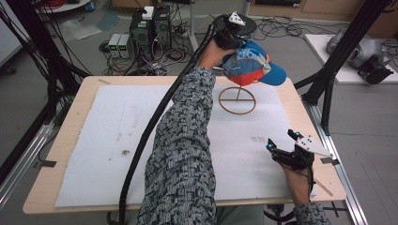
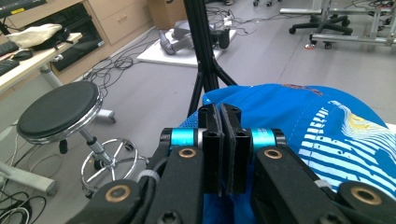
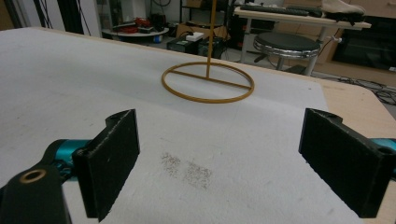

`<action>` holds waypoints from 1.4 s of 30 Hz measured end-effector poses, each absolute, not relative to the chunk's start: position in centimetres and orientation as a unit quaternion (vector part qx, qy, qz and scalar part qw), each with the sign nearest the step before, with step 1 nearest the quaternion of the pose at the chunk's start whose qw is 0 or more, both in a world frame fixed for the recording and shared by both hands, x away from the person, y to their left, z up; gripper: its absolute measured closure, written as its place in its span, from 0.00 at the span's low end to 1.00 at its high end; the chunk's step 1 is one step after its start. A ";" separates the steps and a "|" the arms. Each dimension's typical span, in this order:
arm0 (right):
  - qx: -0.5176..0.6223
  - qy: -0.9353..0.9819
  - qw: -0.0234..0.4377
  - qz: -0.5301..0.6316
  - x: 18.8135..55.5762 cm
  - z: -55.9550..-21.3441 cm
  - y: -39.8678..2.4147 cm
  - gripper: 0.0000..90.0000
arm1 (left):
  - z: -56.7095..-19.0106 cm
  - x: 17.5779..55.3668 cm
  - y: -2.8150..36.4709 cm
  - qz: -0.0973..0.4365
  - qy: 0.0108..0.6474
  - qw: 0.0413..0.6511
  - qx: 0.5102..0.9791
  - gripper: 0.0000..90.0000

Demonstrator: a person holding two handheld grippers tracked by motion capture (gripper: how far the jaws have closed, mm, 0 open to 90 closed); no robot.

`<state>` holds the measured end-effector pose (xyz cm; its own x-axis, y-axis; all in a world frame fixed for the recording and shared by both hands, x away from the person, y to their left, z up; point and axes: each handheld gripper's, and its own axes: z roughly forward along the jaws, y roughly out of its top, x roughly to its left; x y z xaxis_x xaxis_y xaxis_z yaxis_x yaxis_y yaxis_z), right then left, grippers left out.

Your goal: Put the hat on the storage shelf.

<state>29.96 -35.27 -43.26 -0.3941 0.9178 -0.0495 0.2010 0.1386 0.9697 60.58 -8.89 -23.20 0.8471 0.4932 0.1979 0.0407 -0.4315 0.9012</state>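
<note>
The left gripper (image 1: 233, 35), jaws pinched on the blue fabric, holds a blue and orange cap (image 1: 253, 65) over the wooden ring stand (image 1: 237, 100), hiding its post. The right gripper (image 1: 283, 141) rests spread near the table (image 1: 70, 117) edge.

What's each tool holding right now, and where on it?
Left tool pinches the blue cap's fabric at its edge, above the stand. Right tool is open, holding nothing.
</note>
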 end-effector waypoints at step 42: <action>0.417 0.669 0.357 0.502 30.2 -43.2 -34.7 0.13 | -18.6 58.1 -4.7 0.204 0.175 0.527 0.806 0.54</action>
<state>30.23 -34.73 -43.24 -0.3977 0.9156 -0.0593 0.1992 0.1493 0.9685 58.07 -4.72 -18.63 0.8555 0.4975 0.1436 0.0684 -0.3835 0.9210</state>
